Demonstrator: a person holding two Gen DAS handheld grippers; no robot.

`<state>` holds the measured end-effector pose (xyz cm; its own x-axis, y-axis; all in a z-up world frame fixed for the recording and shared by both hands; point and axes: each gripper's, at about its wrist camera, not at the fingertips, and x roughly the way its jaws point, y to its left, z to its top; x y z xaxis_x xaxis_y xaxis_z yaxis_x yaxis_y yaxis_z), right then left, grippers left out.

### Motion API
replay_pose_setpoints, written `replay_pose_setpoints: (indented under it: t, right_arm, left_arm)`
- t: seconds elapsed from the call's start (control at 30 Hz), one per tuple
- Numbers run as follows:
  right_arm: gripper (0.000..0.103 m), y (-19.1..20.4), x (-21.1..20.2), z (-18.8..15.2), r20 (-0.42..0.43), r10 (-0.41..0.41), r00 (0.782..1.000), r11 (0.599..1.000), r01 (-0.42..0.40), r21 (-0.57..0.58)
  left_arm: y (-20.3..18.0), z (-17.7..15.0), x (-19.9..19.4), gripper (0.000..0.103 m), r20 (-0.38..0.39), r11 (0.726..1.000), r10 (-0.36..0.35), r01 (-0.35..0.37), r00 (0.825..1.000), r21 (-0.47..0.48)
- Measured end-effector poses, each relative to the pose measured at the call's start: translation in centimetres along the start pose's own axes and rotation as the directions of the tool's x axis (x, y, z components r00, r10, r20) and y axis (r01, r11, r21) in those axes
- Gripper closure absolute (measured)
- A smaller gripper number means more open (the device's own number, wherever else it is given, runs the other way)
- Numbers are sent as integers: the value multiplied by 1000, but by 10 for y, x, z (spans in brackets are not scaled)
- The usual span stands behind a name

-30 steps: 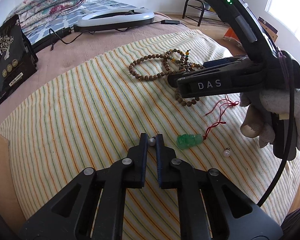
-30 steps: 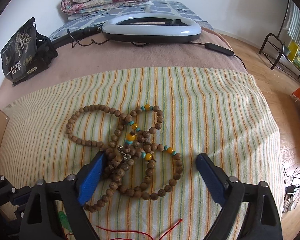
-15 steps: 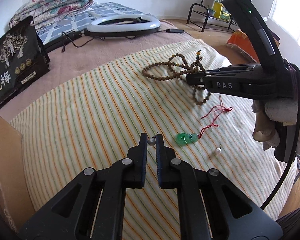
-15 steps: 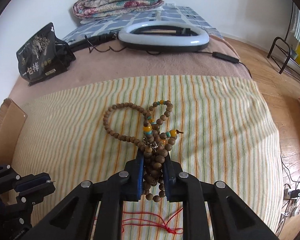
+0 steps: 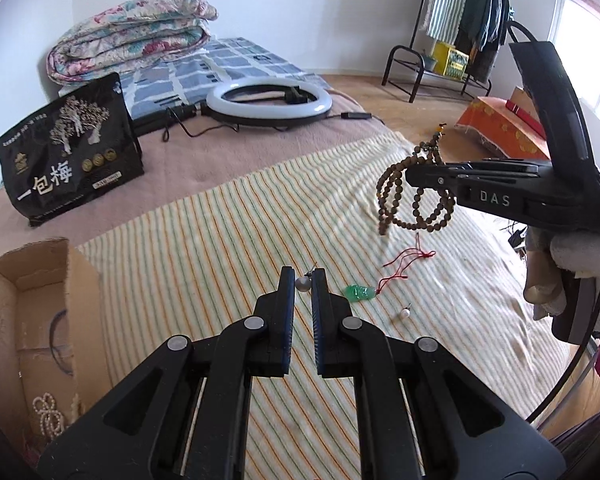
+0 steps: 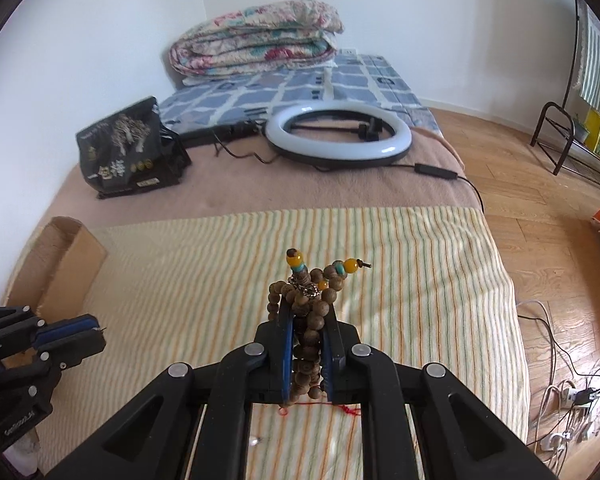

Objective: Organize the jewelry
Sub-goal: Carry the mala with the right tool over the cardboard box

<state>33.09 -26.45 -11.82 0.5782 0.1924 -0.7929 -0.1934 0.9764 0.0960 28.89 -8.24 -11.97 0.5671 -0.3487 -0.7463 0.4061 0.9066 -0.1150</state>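
the left claw is closed on a small pearl earring, pinched between its fingertips above the striped cloth spread over the bed. the right claw is clamped on a bunch of wooden bead strands, lifted clear of the cloth; in the left wrist view the loops hang below that claw, with amber and turquoise beads poking up at the top. on the cloth lie a green pendant on a red cord and, just beside it, a second pearl earring. a cardboard box sits at the left edge of the cloth, with a pearl strand inside. farther back are a black bag and a ring light.
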Motion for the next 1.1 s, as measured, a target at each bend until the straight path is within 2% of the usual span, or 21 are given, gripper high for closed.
replay_pose_setpoints:
  t: [0.33, 0.53, 0.87, 1.1]
  right_arm:
    - [94, 38, -53, 1, 88, 43, 995, 999, -41, -27]
    - [94, 69, -71, 1, 128, 80, 989, 996, -74, -47]
    - [94, 137, -83, 5, 164, 173, 971, 981, -155, -119]
    - [94, 181, -83, 3, 156, 238, 959, 962, -210, -174]
  left_arm:
    - [2, -4, -53, 97, 80, 1000, 11, -9, 997, -24]
    - [17, -11, -84, 97, 114, 998, 29, -22, 993, -62]
    - [69, -29, -123, 97, 143, 984, 103, -81, 984, -156]
    - [122, -37, -143, 97, 151, 959, 179, -139, 972, -246]
